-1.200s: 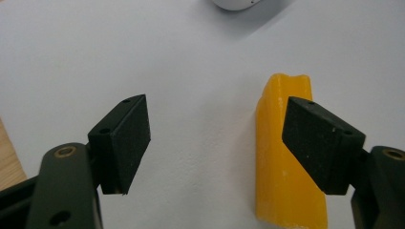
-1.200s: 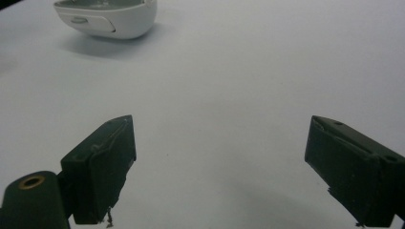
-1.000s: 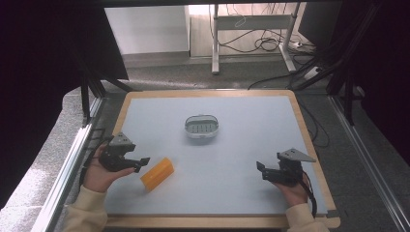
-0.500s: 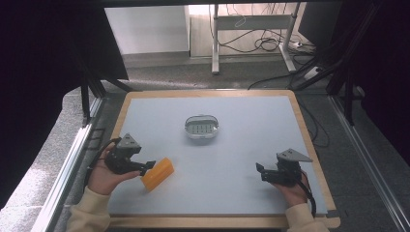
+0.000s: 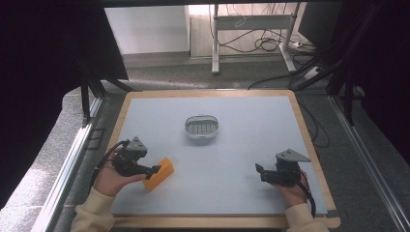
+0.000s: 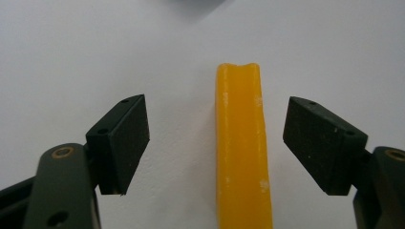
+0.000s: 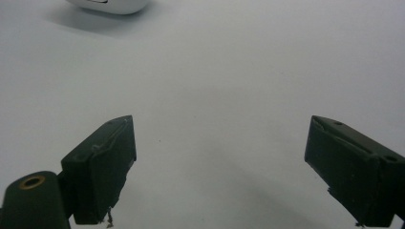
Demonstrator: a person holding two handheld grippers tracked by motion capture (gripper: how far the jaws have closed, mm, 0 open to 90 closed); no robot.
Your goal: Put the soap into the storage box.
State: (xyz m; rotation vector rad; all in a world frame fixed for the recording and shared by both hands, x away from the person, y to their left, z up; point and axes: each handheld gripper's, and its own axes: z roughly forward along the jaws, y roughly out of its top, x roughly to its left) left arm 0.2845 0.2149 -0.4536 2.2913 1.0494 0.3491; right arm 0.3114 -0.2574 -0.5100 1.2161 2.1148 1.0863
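A person's two hands work at a pale blue surface (image 5: 241, 145) framed in light wood, each holding a hand-held gripper. At the near left, the left hand-held gripper (image 5: 153, 169) reaches an orange block (image 5: 159, 174) lying on the surface; seen from above, its tip sits at the block's left end. In the left gripper view the jaws of the left hand-held gripper (image 6: 215, 143) stand wide open on either side of the block (image 6: 241, 152), which runs straight away from the camera between them, closer to the right jaw, with a clear gap on both sides and neither pad touching it. At the near right, the right hand-held gripper (image 5: 259, 170) is held just above the surface, pointing left, well apart from the block. The right gripper view shows the right hand-held gripper (image 7: 219, 167) spread wide with nothing but bare surface between its jaws. A small white oval basket (image 5: 201, 127) with a slotted floor sits near the middle of the surface, beyond both hands; its lower edge appears at the top of the right gripper view (image 7: 107, 5). Cables trail across the floor behind the surface.
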